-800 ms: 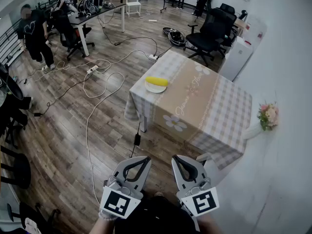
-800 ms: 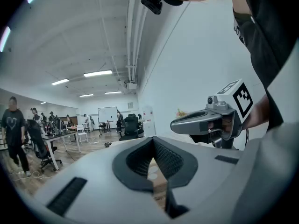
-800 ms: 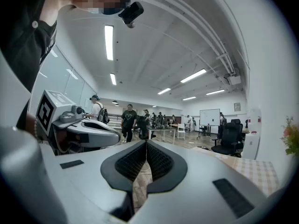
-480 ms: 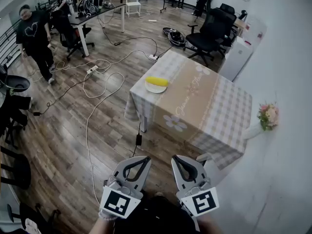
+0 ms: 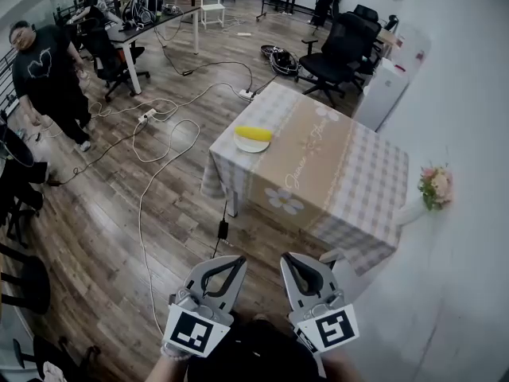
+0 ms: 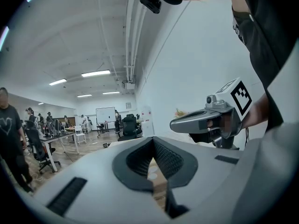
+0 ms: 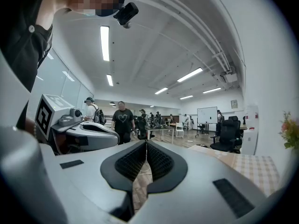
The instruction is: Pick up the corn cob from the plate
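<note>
Claws shut; yellow corn cob on white plate.

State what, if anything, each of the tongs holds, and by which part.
Nothing. The left tongs and right tongs are both shut and empty; the corn lies on its plate on the table, away from them.

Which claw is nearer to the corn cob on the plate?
Left, narrowly: left claw nearly in line with the corn cob, right claw off to its right; both far short of it.
</note>
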The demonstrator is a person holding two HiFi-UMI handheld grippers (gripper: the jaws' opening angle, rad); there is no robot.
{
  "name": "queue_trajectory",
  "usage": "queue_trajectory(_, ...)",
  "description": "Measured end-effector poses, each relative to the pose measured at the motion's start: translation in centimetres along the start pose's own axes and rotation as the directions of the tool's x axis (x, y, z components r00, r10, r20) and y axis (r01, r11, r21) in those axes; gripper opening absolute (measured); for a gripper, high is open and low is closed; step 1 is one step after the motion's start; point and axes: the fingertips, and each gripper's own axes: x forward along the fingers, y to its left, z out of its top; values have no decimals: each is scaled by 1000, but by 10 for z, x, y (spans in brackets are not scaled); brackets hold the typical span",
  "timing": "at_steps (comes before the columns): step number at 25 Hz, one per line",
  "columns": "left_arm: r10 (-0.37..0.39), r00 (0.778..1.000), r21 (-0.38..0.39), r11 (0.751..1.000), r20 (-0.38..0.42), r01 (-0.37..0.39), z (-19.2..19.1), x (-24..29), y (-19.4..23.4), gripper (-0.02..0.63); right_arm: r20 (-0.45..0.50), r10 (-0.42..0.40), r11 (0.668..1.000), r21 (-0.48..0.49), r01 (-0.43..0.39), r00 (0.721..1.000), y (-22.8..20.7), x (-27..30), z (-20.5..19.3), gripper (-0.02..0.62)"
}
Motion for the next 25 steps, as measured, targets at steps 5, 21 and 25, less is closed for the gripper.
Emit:
queue_trajectory(5,-8,1000,2,1000,2,8,1,-4,5,12,-3,-7,1000,-7,7,1000,5,4,4,43)
queue_trajectory(21,-66,998,7,998,12,66,-9,-27,20,12,-6,-55,998,4,55,998,36,17,-2,43)
queue_trajectory(25,-85,996,20,996,30,85,-8,-31,24,12,-14,-67,998,9,67,998,46,20,-4,43)
